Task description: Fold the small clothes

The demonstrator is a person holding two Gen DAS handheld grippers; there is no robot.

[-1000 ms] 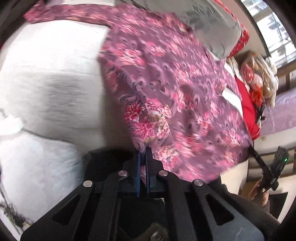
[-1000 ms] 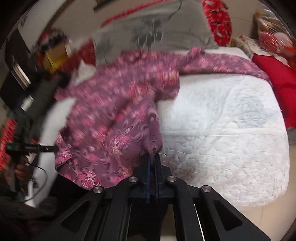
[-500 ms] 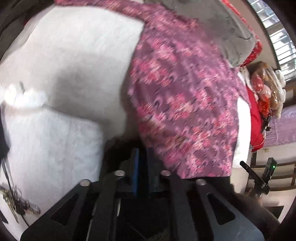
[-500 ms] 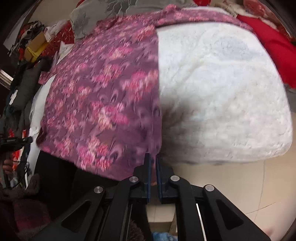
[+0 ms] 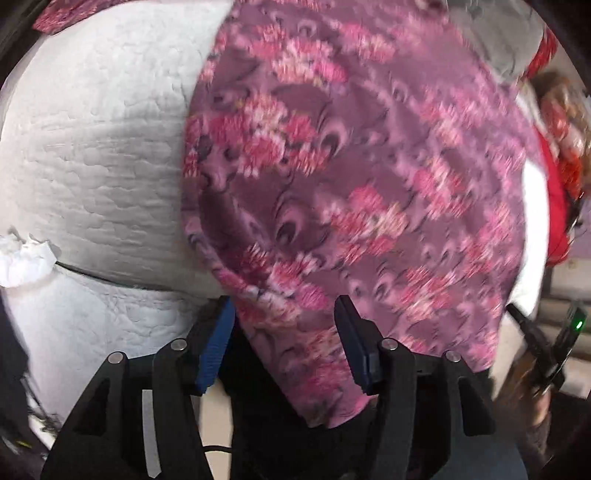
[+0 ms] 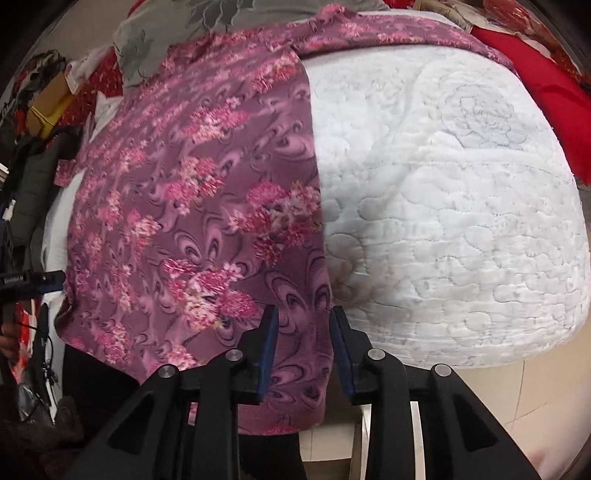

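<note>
A purple garment with pink flowers point(image 5: 351, 166) lies spread on the white quilted bed point(image 5: 92, 147), its near hem hanging over the bed's front edge. It also shows in the right wrist view point(image 6: 192, 206), with a sleeve stretched across the far side of the bed point(image 6: 424, 206). My left gripper point(image 5: 284, 317) is open, its blue pads on either side of the hem's left corner. My right gripper point(image 6: 303, 325) is open, its pads astride the hem's right corner. Neither holds the cloth.
A grey flowered pillow point(image 6: 221, 22) lies at the bed's head. Red cloth point(image 6: 546, 85) lies at the right. A crumpled white tissue point(image 5: 26, 254) sits on the bed's left edge. Clutter and boxes point(image 6: 40, 103) stand at the left. Tiled floor point(image 6: 535, 398) is below.
Both grippers pulled the garment's hem toward the bed's front edge, laid it flat, then opened and let go of it.
</note>
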